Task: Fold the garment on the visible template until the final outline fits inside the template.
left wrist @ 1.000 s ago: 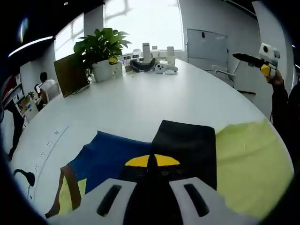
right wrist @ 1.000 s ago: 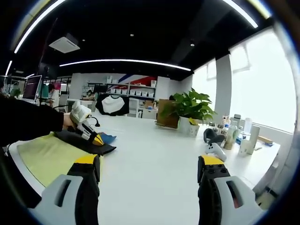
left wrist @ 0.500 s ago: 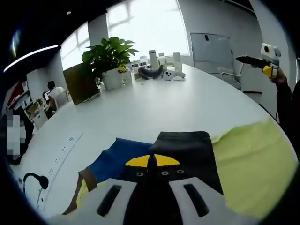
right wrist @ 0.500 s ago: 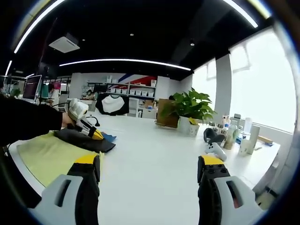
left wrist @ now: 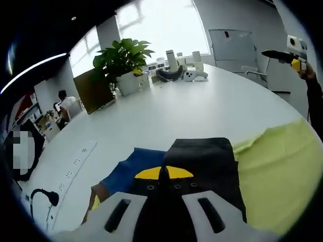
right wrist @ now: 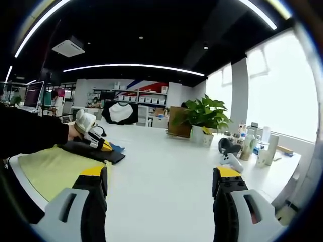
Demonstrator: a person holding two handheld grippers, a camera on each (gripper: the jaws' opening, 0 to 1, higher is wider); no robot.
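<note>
In the left gripper view, our left hand-held gripper [left wrist: 162, 174] is clamped on one dark garment [left wrist: 204, 164] lying partly on the yellow-green template [left wrist: 275, 174] on the white bench [left wrist: 166, 116]. In the right gripper view, our right hand-held gripper [right wrist: 159, 176] gapes wide, empty; one potted plant [right wrist: 204, 118] stands beyond.

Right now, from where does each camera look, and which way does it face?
Left gripper view: rides low on the shut left tongs, facing the dark garment, yellow template and plant.
Right gripper view: rides on the open right tongs, held above the table; a sleeve shows.
Shared: garment, template, plant.
</note>
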